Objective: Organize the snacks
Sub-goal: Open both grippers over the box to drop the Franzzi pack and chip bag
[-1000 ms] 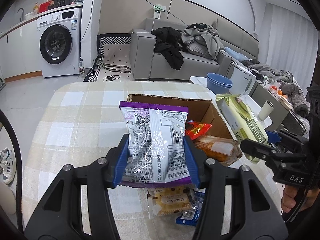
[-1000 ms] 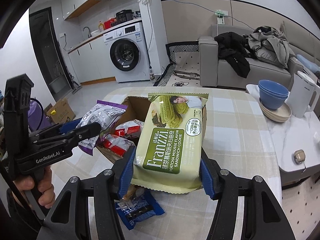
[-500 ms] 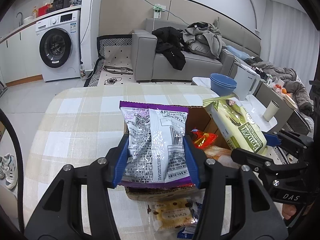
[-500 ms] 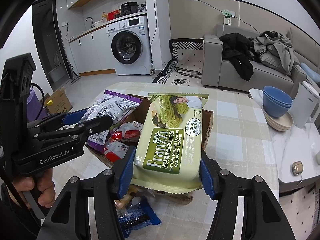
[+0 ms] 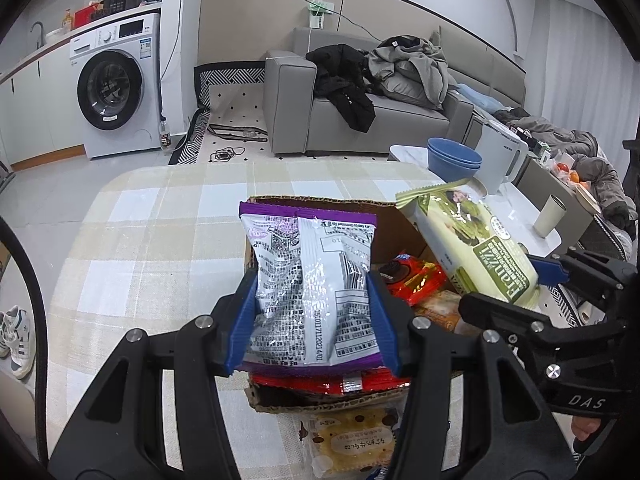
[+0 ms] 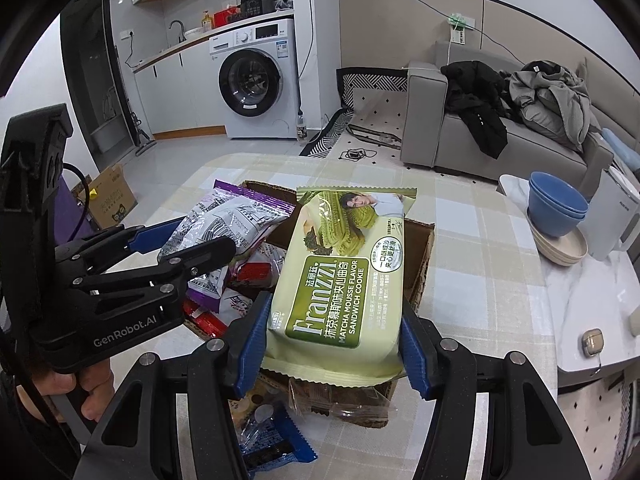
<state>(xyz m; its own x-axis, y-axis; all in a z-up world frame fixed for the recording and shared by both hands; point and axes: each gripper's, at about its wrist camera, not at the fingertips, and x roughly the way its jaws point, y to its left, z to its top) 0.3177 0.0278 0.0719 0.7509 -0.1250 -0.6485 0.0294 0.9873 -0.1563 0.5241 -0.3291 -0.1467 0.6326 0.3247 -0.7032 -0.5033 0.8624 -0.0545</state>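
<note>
Tongs over crowded cardboard box

A white washing machine stands by the wall. Dark and grey clothes lie heaped on a grey sofa. Blue bowls sit beside a white kettle.

Purple-edged snack bag and green cookie pack above cardboard box
</note>
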